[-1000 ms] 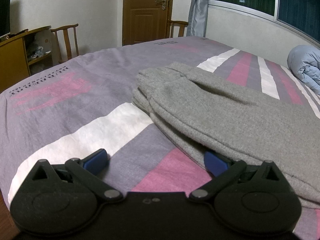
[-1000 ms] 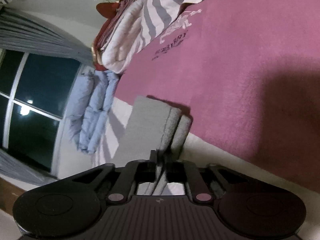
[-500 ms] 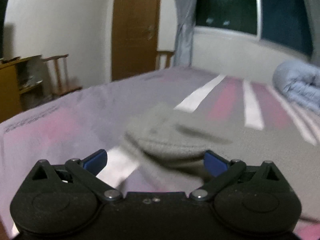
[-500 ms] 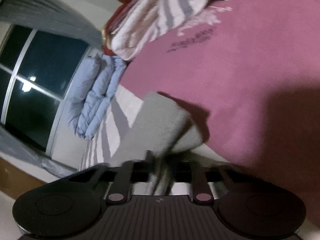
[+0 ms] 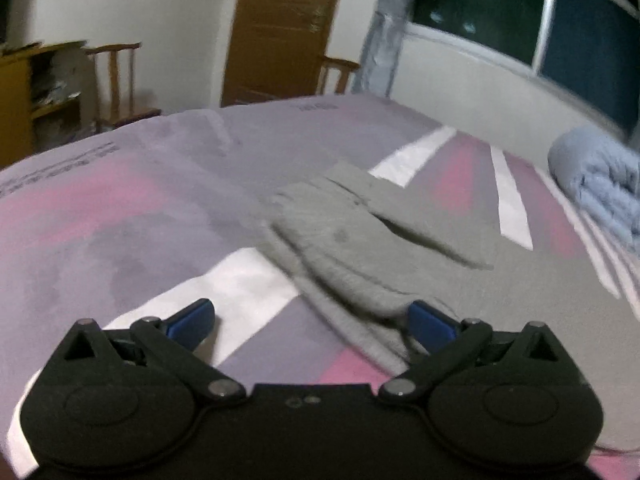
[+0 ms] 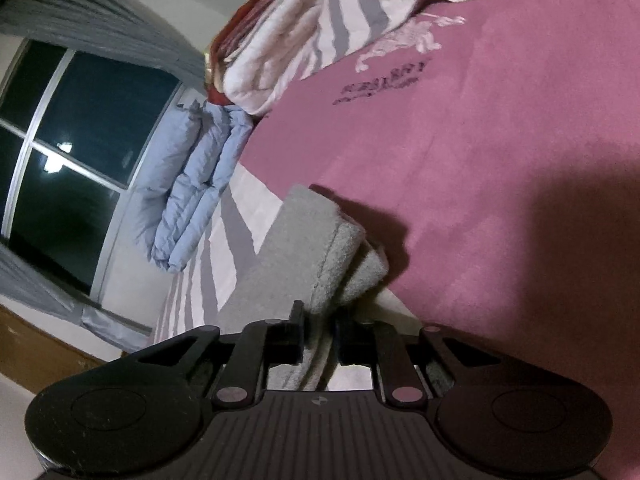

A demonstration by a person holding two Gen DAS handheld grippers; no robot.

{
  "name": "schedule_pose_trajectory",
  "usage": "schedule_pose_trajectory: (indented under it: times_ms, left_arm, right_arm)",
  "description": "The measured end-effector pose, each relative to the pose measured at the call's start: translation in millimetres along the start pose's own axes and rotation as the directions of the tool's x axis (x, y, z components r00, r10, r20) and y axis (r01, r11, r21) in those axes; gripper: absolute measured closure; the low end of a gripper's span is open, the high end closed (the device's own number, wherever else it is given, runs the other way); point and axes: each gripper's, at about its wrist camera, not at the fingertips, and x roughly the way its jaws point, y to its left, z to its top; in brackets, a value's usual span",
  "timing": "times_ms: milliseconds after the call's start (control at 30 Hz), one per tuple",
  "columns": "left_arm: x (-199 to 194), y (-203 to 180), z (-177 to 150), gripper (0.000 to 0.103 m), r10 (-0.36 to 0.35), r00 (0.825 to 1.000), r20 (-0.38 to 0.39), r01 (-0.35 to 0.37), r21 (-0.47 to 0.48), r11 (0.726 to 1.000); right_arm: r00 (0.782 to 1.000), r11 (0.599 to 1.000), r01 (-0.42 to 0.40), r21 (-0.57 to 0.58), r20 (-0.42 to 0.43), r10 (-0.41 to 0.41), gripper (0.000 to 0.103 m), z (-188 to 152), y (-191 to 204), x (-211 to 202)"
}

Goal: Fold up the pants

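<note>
Nearest me, my left gripper point(image 5: 312, 316) has its blue fingers point(image 5: 192, 318) spread wide apart, nothing gripped; the right-hand one sits against the near edge of the grey pants point(image 5: 360, 248). My right gripper point(image 6: 318, 334) is pinched together on a fold of those pants point(image 6: 304, 256), cloth running between the jaws. The pants lie folded on the striped bedspread point(image 5: 120, 220). Beyond them sits a rolled blue quilt point(image 5: 600, 176) by the window point(image 5: 520, 16); farther off, a wooden door point(image 5: 280, 28) and chair point(image 5: 116, 80).
</note>
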Motion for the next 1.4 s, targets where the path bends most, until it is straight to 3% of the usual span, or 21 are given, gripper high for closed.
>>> schedule_pose_trajectory:
  times_ms: [100,267,367,433,467,500,600,667,767,900,1000,1067,1133,1167,1233,1333,1400]
  left_arm:
    - [-2,16,3,0.006,-0.021,1.000,-0.010,0.020,-0.107,0.994]
    - [16,14,20,0.007,0.005,0.999,-0.044,-0.011,-0.135,0.991]
    - [29,16,27,0.008,-0.027,0.997,-0.067,0.015,-0.175,0.985]
    - [46,17,34,0.035,-0.049,0.994,-0.098,0.030,-0.190,0.981]
    - [52,20,37,0.069,-0.105,0.990,-0.095,0.083,-0.209,0.974]
    - [54,21,43,0.069,-0.145,0.985,-0.088,0.120,-0.241,0.963]
    - [54,8,48,0.068,-0.094,0.993,-0.064,0.085,-0.129,0.988]
    - [65,2,42,0.056,-0.030,0.993,-0.111,0.027,-0.030,0.999]
    - [62,2,36,0.048,-0.003,0.997,-0.077,0.006,0.048,0.999]
    - [57,-1,37,0.048,0.010,0.998,-0.070,-0.004,0.082,0.997]
    - [53,-9,42,0.060,-0.017,0.999,-0.046,0.022,0.100,0.995]
    - [58,-7,52,0.060,-0.022,0.998,-0.055,0.026,0.088,0.996]
    - [67,-4,53,0.044,-0.029,0.994,-0.106,0.036,0.067,0.997]
    - [69,-1,54,0.024,-0.008,0.994,-0.114,0.014,0.057,0.998]
    - [68,8,51,0.014,0.011,0.993,-0.115,-0.010,0.007,1.000]
    - [66,13,45,0.025,-0.028,0.994,-0.103,0.027,-0.012,1.000]
    - [62,13,46,0.043,-0.060,0.994,-0.088,0.057,-0.030,0.998]
  right_arm:
    - [1.000,1.000,-0.005,0.014,-0.007,0.005,0.090,2,-3,0]
    - [1.000,1.000,0.010,-0.003,-0.007,-0.010,0.090,2,0,-1]
    - [1.000,1.000,0.016,-0.007,-0.012,-0.016,0.090,2,2,1]
    - [1.000,1.000,0.022,-0.013,-0.017,-0.022,0.090,3,1,2]
    - [0.999,1.000,0.026,-0.015,-0.019,-0.026,0.090,4,1,3]
    - [0.999,0.999,0.029,-0.017,-0.020,-0.030,0.090,4,1,4]
    - [0.999,0.999,0.038,-0.024,-0.022,-0.039,0.090,4,3,7]
    - [0.999,0.999,0.040,-0.022,-0.022,-0.041,0.090,3,1,8]
    - [0.999,0.999,0.036,-0.008,-0.021,-0.036,0.090,3,-1,7]
    - [0.999,1.000,0.026,0.000,-0.033,-0.026,0.090,5,-2,7]
    - [0.999,1.000,0.015,0.026,-0.038,-0.014,0.089,6,-7,5]
    - [0.999,0.999,0.014,0.046,-0.043,-0.012,0.085,7,-8,3]
    - [0.999,0.999,0.010,0.052,-0.041,-0.008,0.079,6,-7,-2]
    - [0.999,0.999,0.009,0.043,-0.042,-0.007,0.077,6,-7,-5]
    - [0.999,1.000,-0.002,0.018,-0.037,0.002,0.070,3,-4,-9]
    - [0.999,1.000,0.004,-0.008,-0.032,-0.004,0.069,-2,-1,-11]
    - [1.000,1.000,0.012,0.005,-0.028,-0.012,0.069,-2,-1,-10]
